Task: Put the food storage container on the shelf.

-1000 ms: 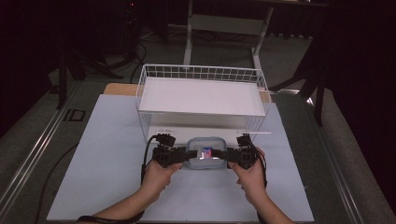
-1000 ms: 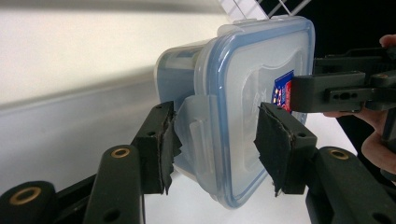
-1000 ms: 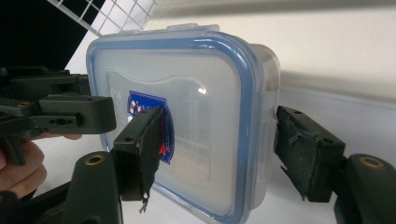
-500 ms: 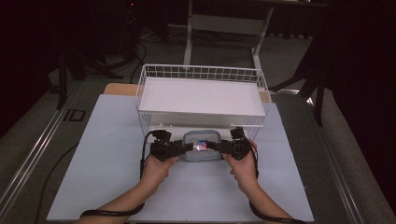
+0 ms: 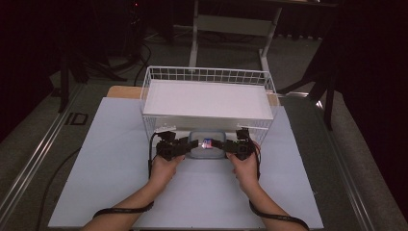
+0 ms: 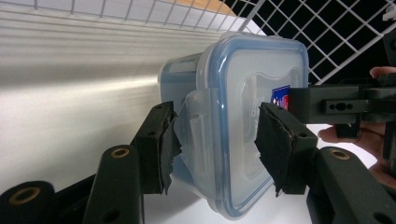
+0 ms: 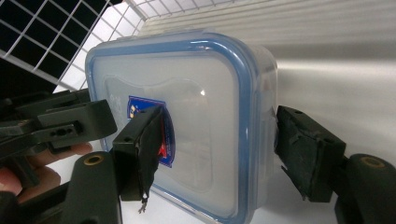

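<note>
A clear plastic container (image 5: 208,149) with a blue-rimmed lid and a red-and-blue sticker is held between my two grippers, right at the front wall of the white wire basket (image 5: 207,74). My left gripper (image 5: 185,146) is shut on the container's left end. In the left gripper view the left gripper (image 6: 215,144) has one pad on the side latch and one on the lid of the container (image 6: 243,84). My right gripper (image 5: 226,146) grips the right end. In the right gripper view the right gripper (image 7: 219,154) has one pad on the sticker and the other against the underside of the container (image 7: 201,79).
The basket stands at the far middle of a pale sheet (image 5: 110,183) that covers the table, with a white flat surface (image 5: 207,98) inside it. Dark floor, cables and a stand's legs (image 5: 231,29) lie beyond the table.
Both hands have carried the container away from the person, up to the basket's front wall, and slightly lower. Both grips look the same.
</note>
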The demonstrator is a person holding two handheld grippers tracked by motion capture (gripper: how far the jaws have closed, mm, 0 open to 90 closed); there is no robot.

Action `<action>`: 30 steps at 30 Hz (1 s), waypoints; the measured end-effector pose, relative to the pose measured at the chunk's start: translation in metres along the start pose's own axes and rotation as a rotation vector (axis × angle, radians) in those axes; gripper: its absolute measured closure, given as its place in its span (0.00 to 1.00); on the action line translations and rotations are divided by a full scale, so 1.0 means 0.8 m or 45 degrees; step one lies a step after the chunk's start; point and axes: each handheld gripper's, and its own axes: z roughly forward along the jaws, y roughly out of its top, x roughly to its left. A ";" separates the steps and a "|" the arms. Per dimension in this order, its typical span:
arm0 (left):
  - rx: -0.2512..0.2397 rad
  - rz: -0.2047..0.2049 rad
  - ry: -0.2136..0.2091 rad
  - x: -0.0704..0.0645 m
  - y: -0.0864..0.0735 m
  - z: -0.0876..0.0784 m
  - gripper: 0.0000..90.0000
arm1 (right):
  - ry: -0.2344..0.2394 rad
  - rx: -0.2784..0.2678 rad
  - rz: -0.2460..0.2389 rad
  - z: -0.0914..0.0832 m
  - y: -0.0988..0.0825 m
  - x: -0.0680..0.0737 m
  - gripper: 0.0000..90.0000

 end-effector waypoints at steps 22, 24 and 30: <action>-0.083 0.145 0.016 0.010 0.005 0.023 0.48 | -0.057 -0.101 -0.009 0.016 0.007 -0.005 0.32; -0.096 0.142 0.022 0.011 0.005 0.024 0.47 | -0.065 -0.119 -0.017 0.017 0.007 -0.006 0.32; -0.095 0.149 0.077 0.015 0.006 0.029 0.43 | -0.089 -0.111 0.010 0.024 0.005 -0.010 0.33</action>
